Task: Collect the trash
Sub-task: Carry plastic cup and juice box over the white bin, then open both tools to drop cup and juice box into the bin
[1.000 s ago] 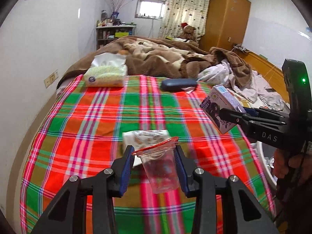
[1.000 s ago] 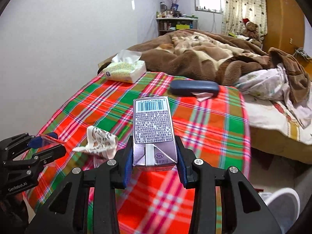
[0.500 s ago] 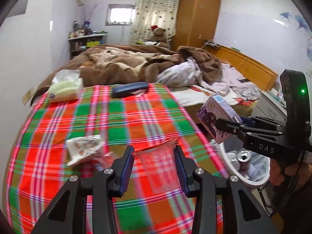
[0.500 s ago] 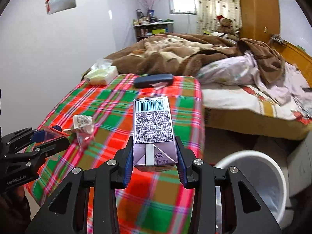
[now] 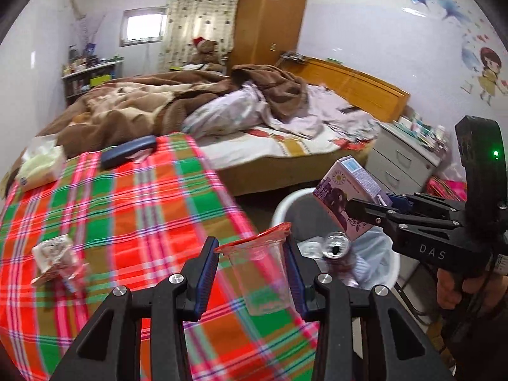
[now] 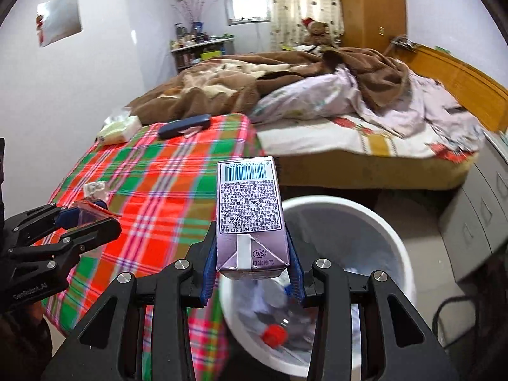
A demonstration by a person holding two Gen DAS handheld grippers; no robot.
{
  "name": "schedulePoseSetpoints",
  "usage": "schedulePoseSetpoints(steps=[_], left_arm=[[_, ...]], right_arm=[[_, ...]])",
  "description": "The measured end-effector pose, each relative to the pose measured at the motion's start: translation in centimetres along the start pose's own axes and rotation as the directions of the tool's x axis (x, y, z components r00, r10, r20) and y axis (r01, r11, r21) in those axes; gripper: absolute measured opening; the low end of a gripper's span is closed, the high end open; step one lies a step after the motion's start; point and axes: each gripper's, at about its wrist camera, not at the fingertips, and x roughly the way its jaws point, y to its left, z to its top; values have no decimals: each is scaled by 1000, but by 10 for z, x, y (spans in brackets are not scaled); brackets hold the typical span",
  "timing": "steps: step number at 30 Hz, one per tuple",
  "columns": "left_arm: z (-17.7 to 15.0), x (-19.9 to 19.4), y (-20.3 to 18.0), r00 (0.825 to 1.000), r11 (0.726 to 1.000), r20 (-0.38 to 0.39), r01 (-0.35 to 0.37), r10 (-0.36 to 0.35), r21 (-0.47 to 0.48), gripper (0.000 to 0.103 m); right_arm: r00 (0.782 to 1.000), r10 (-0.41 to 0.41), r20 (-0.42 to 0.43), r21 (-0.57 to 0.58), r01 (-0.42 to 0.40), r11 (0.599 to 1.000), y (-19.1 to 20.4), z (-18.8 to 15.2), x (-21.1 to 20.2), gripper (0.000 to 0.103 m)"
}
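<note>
My left gripper [image 5: 252, 262] is shut on a clear plastic cup with a red rim [image 5: 263, 273], held above the right edge of the plaid cloth [image 5: 133, 209]. My right gripper [image 6: 252, 260] is shut on a purple drink carton [image 6: 250, 216], barcode face up, and hangs over the near rim of a white trash bin [image 6: 377, 222]. In the left wrist view the carton [image 5: 346, 197] and right gripper [image 5: 365, 212] sit above the bin [image 5: 282, 206], which holds a can [image 5: 336, 244] and other rubbish. A crumpled wrapper [image 5: 54, 254] lies on the cloth at the left.
A tissue pack [image 5: 41, 165] and a dark blue case [image 5: 127, 152] lie at the cloth's far end. Behind is an unmade bed with a brown blanket [image 5: 152, 104]. A grey drawer unit [image 5: 403, 158] stands right of the bin. A red-capped bottle [image 6: 273, 333] lies inside the bin.
Both grippers have swung to the right, from over the plaid cloth to the white bin beside it. The bin has come into both views. Cup and carton stay gripped.
</note>
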Motion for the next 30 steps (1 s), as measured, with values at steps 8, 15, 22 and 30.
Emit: schedulePoseSetpoints(steps=[8, 15, 22, 30], left_arm=[[2, 32, -47, 996, 996, -48, 76, -74, 50, 42], [0, 61, -73, 989, 990, -97, 117, -109, 78, 42], [-1, 84, -88, 986, 987, -124, 128, -115, 102, 42], [0, 95, -88, 985, 988, -130, 126, -114, 86, 61]], right_arm=[[997, -66, -35, 56, 68, 996, -35, -19, 0, 39], [988, -123, -91, 101, 132, 986, -61, -34, 8, 39], [976, -171, -135, 111, 187, 976, -78, -44, 17, 39], [974, -167, -152, 118, 185, 976, -83, -47, 20, 43]])
